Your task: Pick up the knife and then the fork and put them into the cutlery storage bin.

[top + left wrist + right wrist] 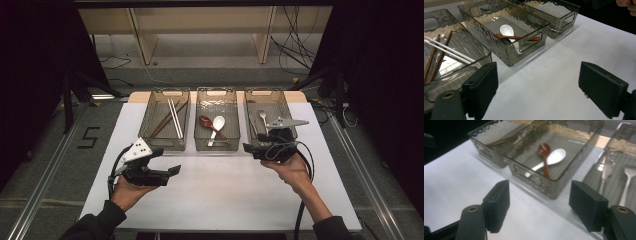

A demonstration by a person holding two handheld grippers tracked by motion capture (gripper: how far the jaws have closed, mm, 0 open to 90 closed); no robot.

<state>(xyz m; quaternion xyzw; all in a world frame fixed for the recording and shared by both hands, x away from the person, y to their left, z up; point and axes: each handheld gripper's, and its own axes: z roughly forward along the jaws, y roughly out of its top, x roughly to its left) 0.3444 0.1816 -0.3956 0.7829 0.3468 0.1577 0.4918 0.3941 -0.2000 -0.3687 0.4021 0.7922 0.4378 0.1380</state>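
Right gripper (256, 148): jaws apart, nothing between them, at the near edge of the right bin (286, 102), which holds a metal fork (627, 182) and a spoon (262, 119). Left gripper (170, 172): jaws apart, empty, over the white table (225, 190). Middle bin (216, 145): white spoon (218, 125) crossed with brown spoon (206, 122). Left bin (150, 116): chopsticks (173, 117).

Left claw (170, 171) and right claw (250, 148) both agape, empty

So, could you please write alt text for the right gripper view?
The right gripper has open, empty fingers above a white table, facing a clear bin that holds a red spoon crossed over a white spoon.
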